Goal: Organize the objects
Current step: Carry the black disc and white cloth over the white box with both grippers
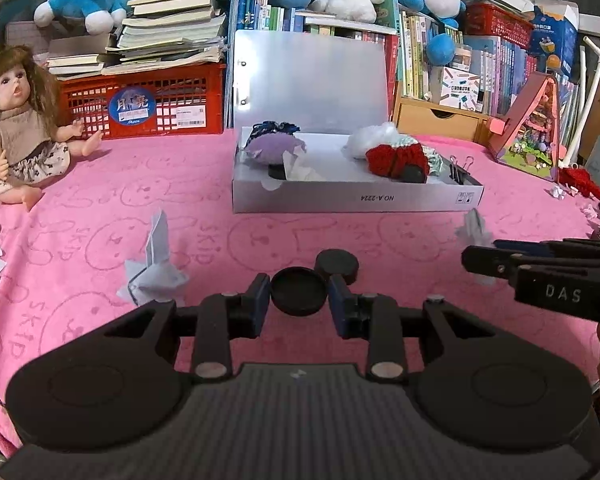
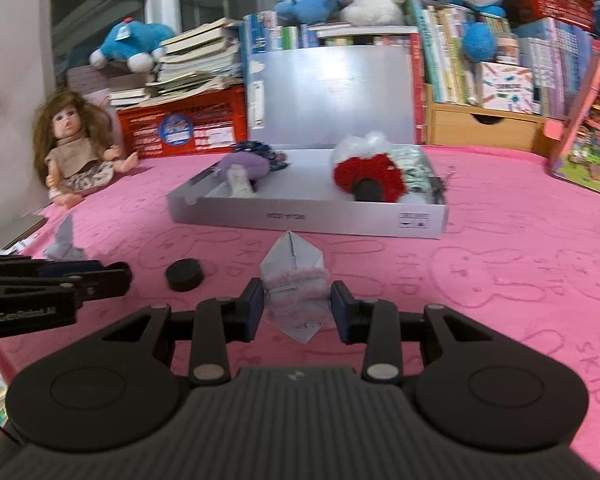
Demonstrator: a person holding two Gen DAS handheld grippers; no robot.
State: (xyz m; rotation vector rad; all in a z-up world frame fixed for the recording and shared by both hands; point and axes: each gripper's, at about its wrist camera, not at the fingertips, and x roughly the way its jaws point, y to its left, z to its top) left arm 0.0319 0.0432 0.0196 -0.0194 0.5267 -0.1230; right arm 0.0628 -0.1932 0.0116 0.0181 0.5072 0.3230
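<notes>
My left gripper (image 1: 299, 300) is shut on a black round lid (image 1: 299, 291), just above the pink cloth. A second black disc (image 1: 337, 266) lies right behind it and also shows in the right wrist view (image 2: 184, 275). My right gripper (image 2: 298, 307) is closed around a folded white paper piece (image 2: 294, 280); it shows in the left wrist view at the right edge (image 1: 488, 264). An open white box (image 1: 356, 198) ahead holds a purple plush (image 1: 274, 146), a red knitted item (image 1: 396, 158) and binder clips (image 1: 460, 172).
Another folded paper (image 1: 154, 264) lies left of the left gripper. A doll (image 1: 18, 124) sits at the far left. A red crate (image 1: 144, 106), books, plush toys and a pink toy house (image 1: 534, 128) line the back. Paper scraps (image 1: 558, 192) lie at the right.
</notes>
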